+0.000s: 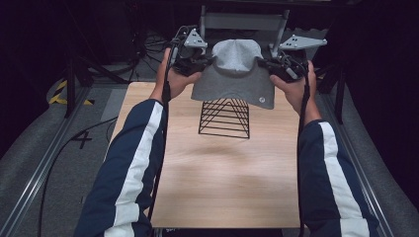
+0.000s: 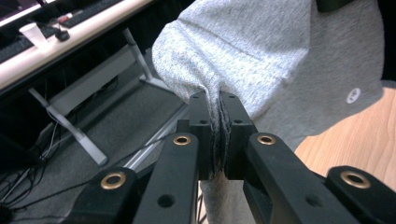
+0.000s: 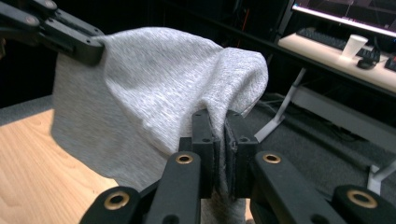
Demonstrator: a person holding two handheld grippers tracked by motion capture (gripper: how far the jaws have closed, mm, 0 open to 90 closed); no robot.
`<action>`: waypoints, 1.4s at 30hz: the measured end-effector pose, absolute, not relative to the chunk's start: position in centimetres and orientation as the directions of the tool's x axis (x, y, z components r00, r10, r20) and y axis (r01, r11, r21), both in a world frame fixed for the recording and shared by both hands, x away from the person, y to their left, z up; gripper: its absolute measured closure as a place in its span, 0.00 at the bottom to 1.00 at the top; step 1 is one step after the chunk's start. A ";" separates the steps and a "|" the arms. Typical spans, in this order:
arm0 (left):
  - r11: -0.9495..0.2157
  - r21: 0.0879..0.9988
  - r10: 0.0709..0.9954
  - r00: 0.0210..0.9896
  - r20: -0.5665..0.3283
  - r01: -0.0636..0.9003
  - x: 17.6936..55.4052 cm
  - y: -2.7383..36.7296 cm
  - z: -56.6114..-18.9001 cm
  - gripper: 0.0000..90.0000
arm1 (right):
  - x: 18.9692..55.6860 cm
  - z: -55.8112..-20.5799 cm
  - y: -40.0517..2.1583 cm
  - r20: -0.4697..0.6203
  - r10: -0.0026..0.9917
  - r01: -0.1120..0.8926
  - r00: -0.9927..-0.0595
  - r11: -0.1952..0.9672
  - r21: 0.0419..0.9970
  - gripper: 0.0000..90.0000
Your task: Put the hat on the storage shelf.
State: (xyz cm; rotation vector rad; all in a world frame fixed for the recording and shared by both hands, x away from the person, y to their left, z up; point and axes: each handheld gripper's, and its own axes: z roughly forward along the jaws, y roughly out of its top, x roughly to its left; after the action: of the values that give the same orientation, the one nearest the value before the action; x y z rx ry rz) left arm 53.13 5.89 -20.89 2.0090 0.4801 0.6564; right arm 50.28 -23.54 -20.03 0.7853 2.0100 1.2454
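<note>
Fingers [image 2: 204,126] of the left gripper [image 2: 218,100] clamped on a grey garment [image 1: 236,74], right gripper [image 3: 218,119] pinching its other side, cloth hanging above a black wire rack [image 1: 225,118], wooden table [image 1: 222,182] beneath

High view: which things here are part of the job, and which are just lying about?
In the job:
grey garment, held up over the table
left gripper, fingers shut on it
right gripper, fingers shut on it
wire rack, under the garment

Lying about:
paper cup
keyboard
desk
</note>
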 end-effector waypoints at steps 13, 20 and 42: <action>-0.489 0.865 0.561 0.799 0.218 0.108 54.3 5.9 -22.2 0.95 | 50.6 -20.8 -23.1 -0.206 0.749 0.161 -0.630 0.386 0.908 0.94; -0.478 0.871 0.546 0.815 0.194 0.113 53.8 6.3 -22.7 0.95 | 50.1 -21.7 -23.0 -0.195 0.729 0.164 -0.656 0.390 0.906 0.94; -0.452 0.889 0.498 0.846 0.192 0.065 50.9 7.8 -23.6 0.95 | 47.5 -22.3 -22.6 -0.205 0.690 0.136 -0.694 0.406 0.904 0.94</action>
State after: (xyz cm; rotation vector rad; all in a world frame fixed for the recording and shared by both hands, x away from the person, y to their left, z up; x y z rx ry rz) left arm 50.89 7.84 -23.57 1.9965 0.4146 0.5309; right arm 47.52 -22.65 -22.29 0.7001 2.0993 1.2746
